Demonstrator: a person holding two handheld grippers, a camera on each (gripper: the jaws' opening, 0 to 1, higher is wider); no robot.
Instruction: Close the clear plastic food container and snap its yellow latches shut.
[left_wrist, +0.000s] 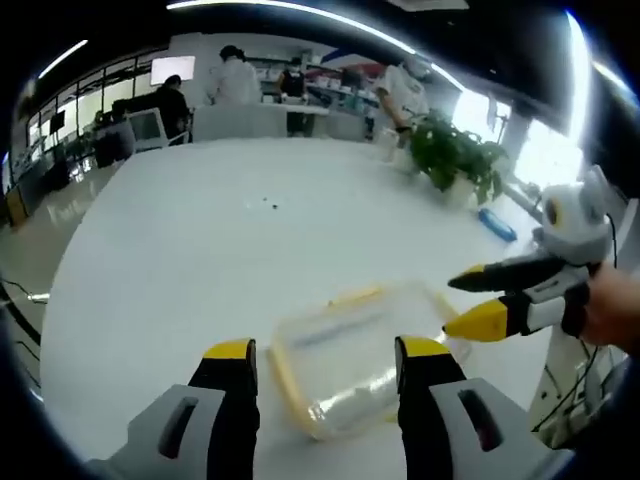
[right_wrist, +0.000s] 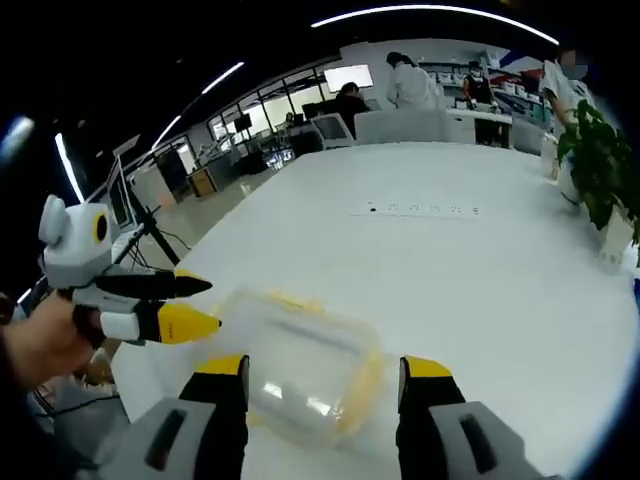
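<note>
Both grippers, left (left_wrist: 325, 350) and right (right_wrist: 325, 368), were released around the container (left_wrist: 355, 360); pressing a latch (right_wrist: 365, 385) off-centre risked sliding it

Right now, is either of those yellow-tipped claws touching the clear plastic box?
Cannot tell. In both views the open jaws frame the container; any contact is hidden.

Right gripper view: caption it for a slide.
Open right gripper poised over clear food container on white table.

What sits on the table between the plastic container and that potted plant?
Nothing: in the left gripper view, bare white table runs from the container to the plant, apart from the right gripper reaching in.
</note>
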